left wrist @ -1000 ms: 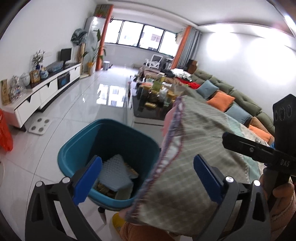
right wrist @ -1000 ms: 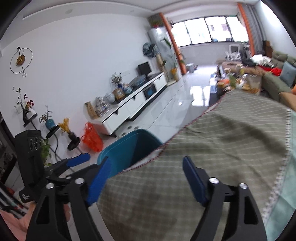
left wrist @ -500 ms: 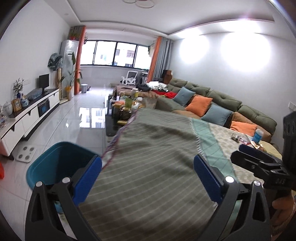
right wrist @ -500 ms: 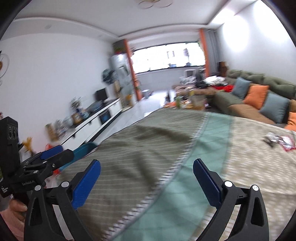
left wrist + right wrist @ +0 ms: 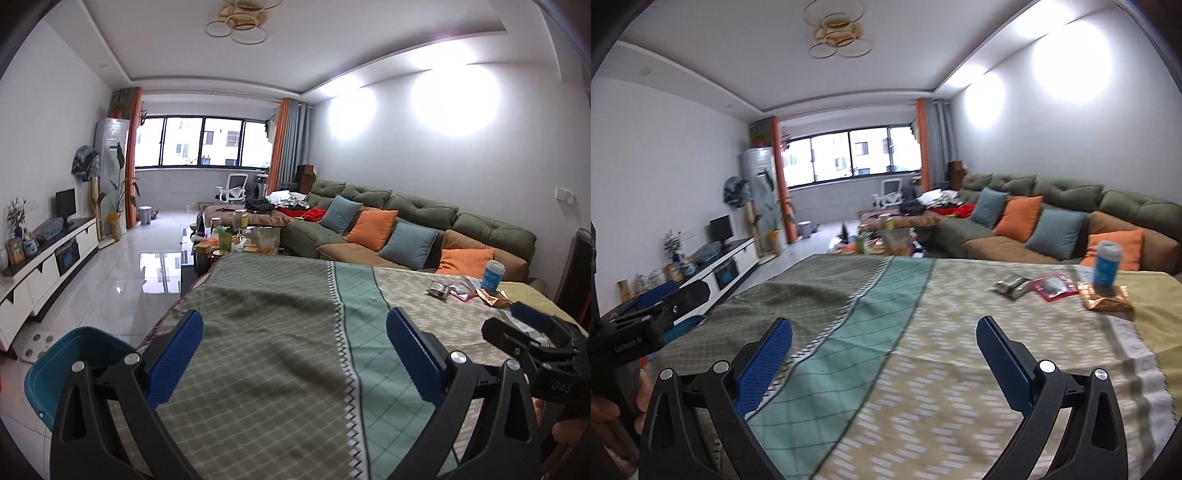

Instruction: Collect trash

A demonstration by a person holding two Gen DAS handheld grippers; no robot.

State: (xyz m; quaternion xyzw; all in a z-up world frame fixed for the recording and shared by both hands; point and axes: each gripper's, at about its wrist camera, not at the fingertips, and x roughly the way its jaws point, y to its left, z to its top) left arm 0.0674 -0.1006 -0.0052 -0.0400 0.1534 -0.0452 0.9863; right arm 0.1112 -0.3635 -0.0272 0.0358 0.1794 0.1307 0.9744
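Observation:
Trash lies at the far right of the cloth-covered table (image 5: 923, 369): a grey wrapper (image 5: 1012, 286), a red packet (image 5: 1054, 287), a gold foil wrapper (image 5: 1106, 299) and a blue cup (image 5: 1107, 264) standing on it. They also show in the left wrist view: grey wrapper (image 5: 439, 289), blue cup (image 5: 492, 274). A teal bin (image 5: 55, 363) stands on the floor left of the table. My left gripper (image 5: 295, 352) is open and empty above the table's left part. My right gripper (image 5: 884, 360) is open and empty, well short of the trash.
A green sofa (image 5: 1052, 206) with orange and blue cushions runs along the right wall. A cluttered coffee table (image 5: 240, 240) stands beyond the table. A white TV cabinet (image 5: 48, 258) lines the left wall. Glossy tiled floor (image 5: 122, 284) lies between.
Both grippers have swung up and right, from looking down at the bin and the table's edge to looking across the tabletop. The trash at the far right came into view.

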